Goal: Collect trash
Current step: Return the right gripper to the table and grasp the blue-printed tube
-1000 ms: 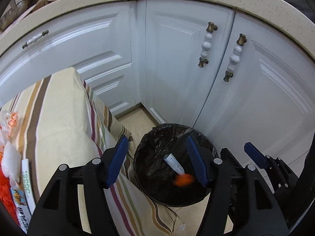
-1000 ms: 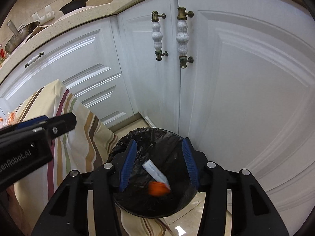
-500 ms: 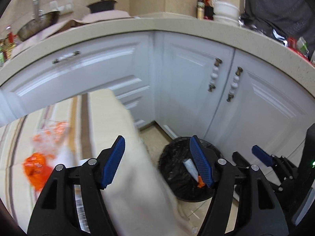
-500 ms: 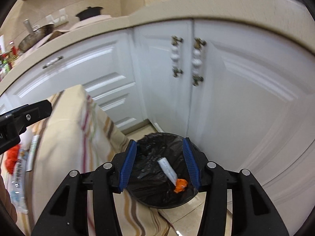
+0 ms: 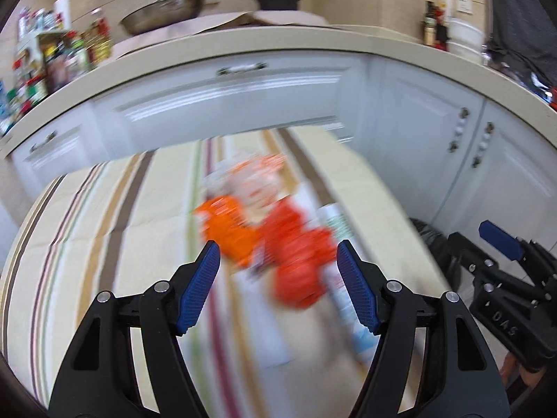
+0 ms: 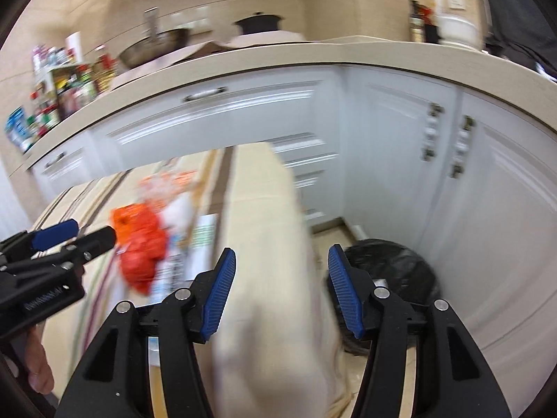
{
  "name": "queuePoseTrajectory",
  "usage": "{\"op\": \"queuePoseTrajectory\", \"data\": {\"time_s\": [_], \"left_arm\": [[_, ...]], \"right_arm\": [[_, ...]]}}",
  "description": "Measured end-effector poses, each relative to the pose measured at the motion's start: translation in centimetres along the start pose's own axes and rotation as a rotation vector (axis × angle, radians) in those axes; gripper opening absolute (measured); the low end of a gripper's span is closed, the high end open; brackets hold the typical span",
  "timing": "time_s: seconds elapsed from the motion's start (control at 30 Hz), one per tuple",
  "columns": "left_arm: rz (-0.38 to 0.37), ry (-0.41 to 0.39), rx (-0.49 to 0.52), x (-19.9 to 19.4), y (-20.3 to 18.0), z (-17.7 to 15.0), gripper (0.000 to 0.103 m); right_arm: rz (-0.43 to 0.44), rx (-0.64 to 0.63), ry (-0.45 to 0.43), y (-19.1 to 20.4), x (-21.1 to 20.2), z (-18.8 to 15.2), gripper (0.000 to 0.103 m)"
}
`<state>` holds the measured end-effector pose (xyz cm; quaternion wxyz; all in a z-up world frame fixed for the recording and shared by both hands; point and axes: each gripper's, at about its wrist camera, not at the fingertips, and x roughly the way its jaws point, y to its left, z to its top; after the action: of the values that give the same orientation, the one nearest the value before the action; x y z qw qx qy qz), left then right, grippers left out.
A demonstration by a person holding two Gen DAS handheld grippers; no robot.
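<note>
Left wrist view: left tool (image 5: pixel 278 278) stands wide, nothing between its blue pads (image 5: pixel 198 289), above a striped cloth (image 5: pixel 104 244) on the tabletop. Blurred orange wrappers (image 5: pixel 278 240) and a white packet (image 5: pixel 344 296) lie on the cloth ahead of the pads. Right tool (image 5: pixel 501 244) shows at the right edge, near a black bin (image 5: pixel 431 240) on the floor by white cabinets (image 5: pixel 417 122).

Right wrist view: right tool (image 6: pixel 282 292) has its jaws opening, empty, over the cloth's edge (image 6: pixel 264 244). The bin (image 6: pixel 393 264) sits right of it. Orange wrappers (image 6: pixel 139 244) lie to the left on the cloth, just beside the left tool (image 6: pixel 69 237).
</note>
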<state>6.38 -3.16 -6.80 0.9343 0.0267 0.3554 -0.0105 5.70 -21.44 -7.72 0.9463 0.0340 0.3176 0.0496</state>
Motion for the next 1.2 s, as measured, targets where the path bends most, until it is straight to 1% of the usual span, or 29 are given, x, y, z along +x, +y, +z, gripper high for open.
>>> {"op": "queuePoseTrajectory", "data": {"time_s": [0.13, 0.23, 0.33, 0.43, 0.57, 0.63, 0.67, 0.7, 0.73, 0.83, 1.07, 1.17, 1.2], "left_arm": [[0.046, 0.024, -0.033, -0.6, 3.5, -2.0, 0.068], [0.074, 0.036, -0.058, -1.0, 5.6, -3.3, 0.068], [0.084, 0.054, -0.084, -0.9, 7.1, -4.4, 0.068], [0.077, 0.067, -0.104, -1.0, 7.8, -5.0, 0.068], [0.050, 0.075, -0.109, -0.7, 7.5, -5.4, 0.068], [0.032, 0.078, -0.102, -0.6, 6.9, -5.4, 0.069], [0.027, 0.078, -0.099, -0.5, 6.5, -5.3, 0.069], [0.022, 0.077, -0.091, -0.4, 6.1, -5.3, 0.069], [0.019, 0.078, -0.086, -0.3, 5.7, -5.3, 0.069], [0.007, 0.083, -0.075, 0.2, 4.8, -5.3, 0.069], [0.006, 0.096, -0.052, 1.5, 2.8, -5.4, 0.069], [0.012, 0.098, -0.041, 1.9, 2.1, -5.7, 0.066], [0.015, 0.100, -0.037, 2.1, 1.9, -5.7, 0.063]], "right_arm": [[0.065, -0.054, 0.027, 3.9, 0.0, -0.8, 0.055], [0.098, -0.087, 0.054, 6.0, 0.3, -1.6, 0.056], [0.096, -0.119, 0.094, 7.4, 1.5, -2.6, 0.056], [0.087, -0.128, 0.132, 8.0, 2.3, -3.6, 0.056], [0.084, -0.121, 0.175, 7.8, 3.3, -4.3, 0.056], [0.095, -0.107, 0.192, 7.5, 3.6, -4.6, 0.051], [0.099, -0.103, 0.197, 7.4, 3.6, -4.7, 0.046], [0.099, -0.103, 0.190, 7.2, 3.5, -4.7, 0.039], [0.104, -0.102, 0.194, 7.2, 3.5, -4.6, 0.036], [0.115, -0.093, 0.183, 6.9, 3.0, -4.6, 0.035], [0.121, -0.091, 0.153, 5.7, 1.3, -4.5, 0.035], [0.121, -0.076, 0.137, 4.9, 0.7, -4.1, 0.035], [0.119, -0.073, 0.131, 4.7, 0.6, -4.1, 0.035]]}}
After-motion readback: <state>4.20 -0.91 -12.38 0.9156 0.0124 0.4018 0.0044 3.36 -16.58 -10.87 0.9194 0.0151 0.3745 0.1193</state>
